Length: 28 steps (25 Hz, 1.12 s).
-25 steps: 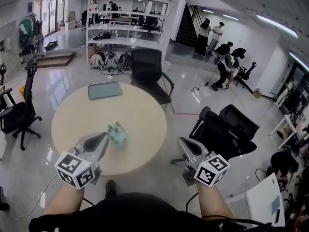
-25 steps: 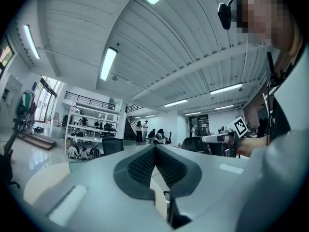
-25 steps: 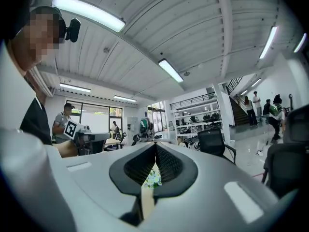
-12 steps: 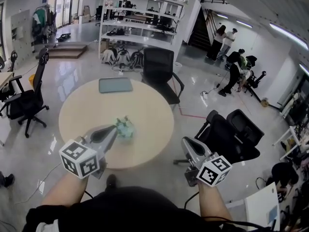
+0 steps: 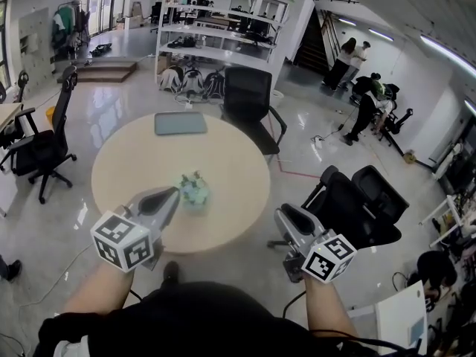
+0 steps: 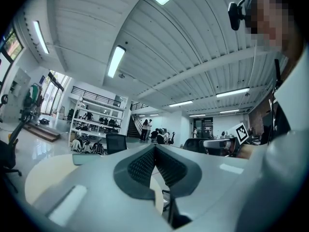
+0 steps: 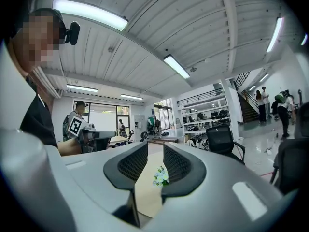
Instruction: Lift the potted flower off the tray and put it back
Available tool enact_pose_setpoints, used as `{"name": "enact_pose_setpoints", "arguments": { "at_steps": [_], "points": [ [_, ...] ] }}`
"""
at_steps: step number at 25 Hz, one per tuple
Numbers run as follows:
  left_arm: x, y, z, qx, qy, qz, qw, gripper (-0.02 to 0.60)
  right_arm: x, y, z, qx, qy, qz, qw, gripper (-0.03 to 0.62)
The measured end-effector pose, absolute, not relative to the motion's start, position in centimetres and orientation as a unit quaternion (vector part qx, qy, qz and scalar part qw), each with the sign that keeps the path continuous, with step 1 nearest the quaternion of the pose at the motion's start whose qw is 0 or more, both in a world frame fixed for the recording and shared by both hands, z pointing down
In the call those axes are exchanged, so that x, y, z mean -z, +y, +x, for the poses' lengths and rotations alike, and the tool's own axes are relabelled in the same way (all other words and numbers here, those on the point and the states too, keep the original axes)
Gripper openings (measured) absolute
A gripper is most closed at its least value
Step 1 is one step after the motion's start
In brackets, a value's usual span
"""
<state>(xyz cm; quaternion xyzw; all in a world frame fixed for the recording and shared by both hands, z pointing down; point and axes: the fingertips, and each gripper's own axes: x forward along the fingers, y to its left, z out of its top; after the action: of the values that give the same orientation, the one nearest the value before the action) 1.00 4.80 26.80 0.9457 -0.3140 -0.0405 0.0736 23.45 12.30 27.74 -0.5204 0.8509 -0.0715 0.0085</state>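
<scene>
Spotting the potted flower (image 5: 194, 190) upright on the bare top of the round table (image 5: 230, 169), toward the near edge and well apart from the grey tray (image 5: 181, 123) lying at the far side. Finding the left gripper (image 5: 172, 194) held level, tips just left of the flower, jaws pressed together on nothing. Catching the right gripper (image 5: 281, 216) off the table's right edge, near a black office chair (image 5: 357, 203) — jaws just eased open to a narrow gap, gripping nothing, only the distant flower showing through.
</scene>
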Motion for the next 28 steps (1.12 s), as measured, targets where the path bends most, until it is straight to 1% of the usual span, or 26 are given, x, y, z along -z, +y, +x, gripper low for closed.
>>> {"name": "enact_pose_setpoints", "arguments": {
  "at_steps": [5,11,17,20,26,28],
  "points": [
    [-28.7,4.0,1.2,0.022,-0.322,0.944,0.066,-0.002,-29.5,10.9,22.9,0.080,0.858,-0.507,-0.004,0.177],
    [-30.5,2.5,0.1,0.016,-0.331,0.940,0.080,-0.002,-32.0,8.3,20.4,0.092,0.871,-0.482,-0.029,0.243],
    [-33.4,0.3,-1.5,0.005,-0.342,0.934,0.101,-0.002,-37.0,4.8,17.9,0.114,0.875,-0.466,-0.061,0.306],
    [-35.3,-1.6,-2.4,-0.004,-0.348,0.931,0.114,-0.002,-40.6,2.4,17.0,0.120,0.870,-0.472,-0.080,0.356],
    [-39.6,-5.0,-2.7,-0.021,-0.357,0.924,0.140,-0.002,-48.9,-1.8,16.5,0.156,0.853,-0.483,-0.123,0.489],
    [-40.9,-6.2,-2.7,-0.028,-0.355,0.923,0.148,-0.002,-51.5,-3.2,16.3,0.159,0.849,-0.484,-0.142,0.521]
  ]
}}
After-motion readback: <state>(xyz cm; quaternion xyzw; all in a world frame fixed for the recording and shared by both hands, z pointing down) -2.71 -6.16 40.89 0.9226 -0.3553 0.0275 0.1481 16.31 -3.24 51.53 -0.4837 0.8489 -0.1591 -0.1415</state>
